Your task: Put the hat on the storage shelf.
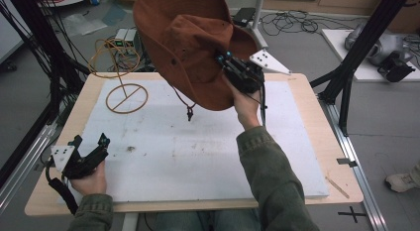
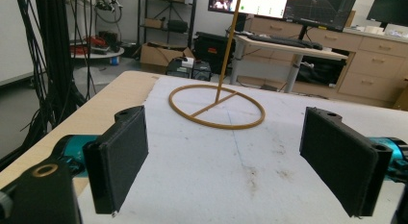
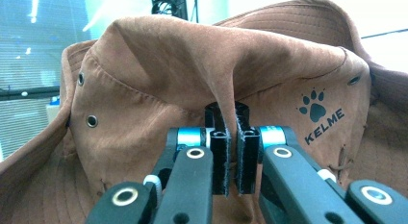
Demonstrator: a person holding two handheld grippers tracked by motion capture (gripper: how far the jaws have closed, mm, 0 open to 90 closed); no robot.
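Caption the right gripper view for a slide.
Right gripper pinches a fold of the brown hat.

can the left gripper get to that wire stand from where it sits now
Probably yes. The left gripper rests open at the table's near left edge, and the white mat between it and the wire stand lies bare; the hat hangs off to the right.

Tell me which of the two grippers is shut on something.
The right gripper, raised over the table's far side, pinches a fold of the brown hat; the left gripper rests open at the near-left.
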